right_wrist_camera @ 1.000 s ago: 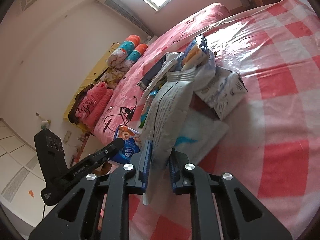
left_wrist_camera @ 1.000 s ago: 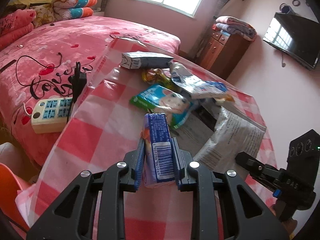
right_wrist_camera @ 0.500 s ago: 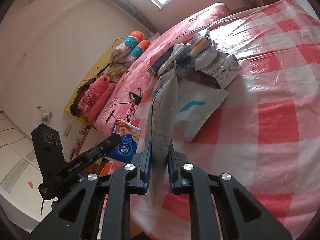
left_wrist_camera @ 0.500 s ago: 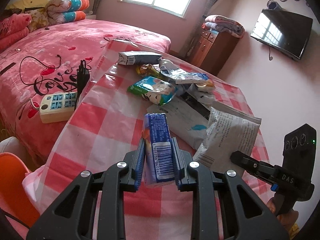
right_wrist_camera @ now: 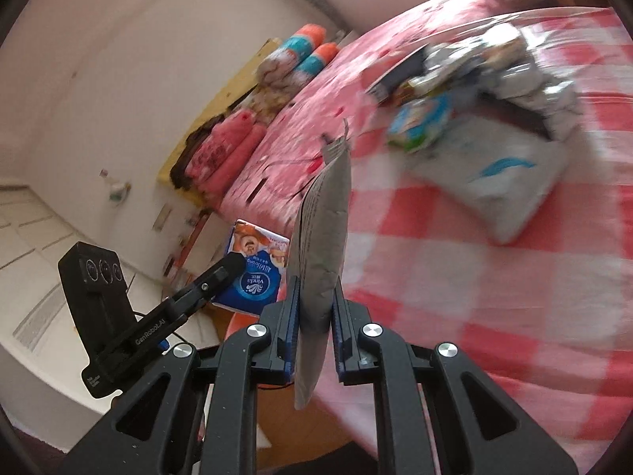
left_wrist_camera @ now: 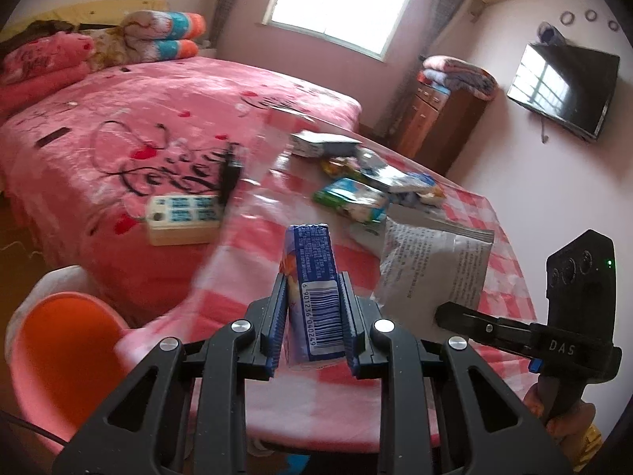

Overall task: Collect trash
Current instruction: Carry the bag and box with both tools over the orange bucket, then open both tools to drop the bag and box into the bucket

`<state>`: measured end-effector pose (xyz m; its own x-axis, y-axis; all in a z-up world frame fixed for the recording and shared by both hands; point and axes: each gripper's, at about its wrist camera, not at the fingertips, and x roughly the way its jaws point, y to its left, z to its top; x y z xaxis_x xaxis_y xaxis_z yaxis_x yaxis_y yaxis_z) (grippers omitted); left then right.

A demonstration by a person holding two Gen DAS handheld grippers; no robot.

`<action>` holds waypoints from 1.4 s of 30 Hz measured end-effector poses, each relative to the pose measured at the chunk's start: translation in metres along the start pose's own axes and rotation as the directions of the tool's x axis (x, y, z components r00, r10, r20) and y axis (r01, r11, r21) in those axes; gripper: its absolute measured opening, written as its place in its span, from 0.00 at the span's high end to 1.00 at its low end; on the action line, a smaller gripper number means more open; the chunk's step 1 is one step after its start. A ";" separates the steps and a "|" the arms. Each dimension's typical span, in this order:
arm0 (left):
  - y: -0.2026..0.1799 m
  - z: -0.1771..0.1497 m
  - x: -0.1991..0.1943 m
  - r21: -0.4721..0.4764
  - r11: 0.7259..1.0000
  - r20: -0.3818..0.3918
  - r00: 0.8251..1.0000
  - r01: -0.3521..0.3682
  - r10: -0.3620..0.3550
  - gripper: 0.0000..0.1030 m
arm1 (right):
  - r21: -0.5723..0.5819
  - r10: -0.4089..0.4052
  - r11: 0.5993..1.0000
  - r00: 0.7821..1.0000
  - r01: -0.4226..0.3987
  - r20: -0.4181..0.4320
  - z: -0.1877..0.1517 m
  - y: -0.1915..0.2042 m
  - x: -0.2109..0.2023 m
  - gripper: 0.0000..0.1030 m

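Observation:
My left gripper (left_wrist_camera: pixel 312 316) is shut on a blue tissue pack (left_wrist_camera: pixel 314 277), barcode side up, held above the near edge of the red-checked table (left_wrist_camera: pixel 253 261). It also shows in the right wrist view (right_wrist_camera: pixel 253 273). My right gripper (right_wrist_camera: pixel 314 308) is shut on a flat silver snack bag (right_wrist_camera: pixel 322 237), held edge-on; in the left wrist view the bag (left_wrist_camera: pixel 431 265) hangs to the right. Several wrappers lie piled at the table's far side: a green-blue packet (left_wrist_camera: pixel 352 200), a white carton (left_wrist_camera: pixel 322 144) and a white pouch (right_wrist_camera: pixel 498 174).
An orange bin (left_wrist_camera: pixel 59 360) stands low at the left beside the table. A power strip (left_wrist_camera: pixel 182 219) with a black plug lies on the pink bed (left_wrist_camera: pixel 118 126). A wooden cabinet (left_wrist_camera: pixel 439 126) and a wall television (left_wrist_camera: pixel 565 87) stand at the back right.
Both grippers have pulled back from the wrapper pile toward the table's near edge, each still holding its item. The orange bin has come further into the left wrist view.

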<state>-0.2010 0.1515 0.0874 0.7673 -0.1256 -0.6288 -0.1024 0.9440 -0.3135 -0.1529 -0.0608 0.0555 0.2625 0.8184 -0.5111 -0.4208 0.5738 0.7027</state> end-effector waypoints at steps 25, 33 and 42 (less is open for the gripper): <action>0.211 -0.050 -0.017 -0.308 0.868 -0.130 0.921 -0.390 0.368 0.68 | -0.239 0.009 0.963 0.895 -0.129 -0.446 -0.033 0.123 0.236 0.82; 0.223 -0.052 -0.009 -0.303 0.824 -0.148 0.878 -0.479 0.455 0.34 | -0.253 0.007 0.959 0.905 -0.126 -0.425 -0.028 0.115 0.239 0.29; 0.196 -0.043 -0.002 -0.247 0.884 -0.029 0.915 -0.397 0.403 0.19 | -0.246 -0.067 0.969 0.964 0.002 -0.257 0.014 0.092 0.213 0.16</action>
<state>-0.2503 0.3239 -0.0037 0.6420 0.2564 -0.7225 -0.5518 0.8089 -0.2032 -0.1231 0.1670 0.0180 0.0580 0.7427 -0.6671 -0.6210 0.5500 0.5584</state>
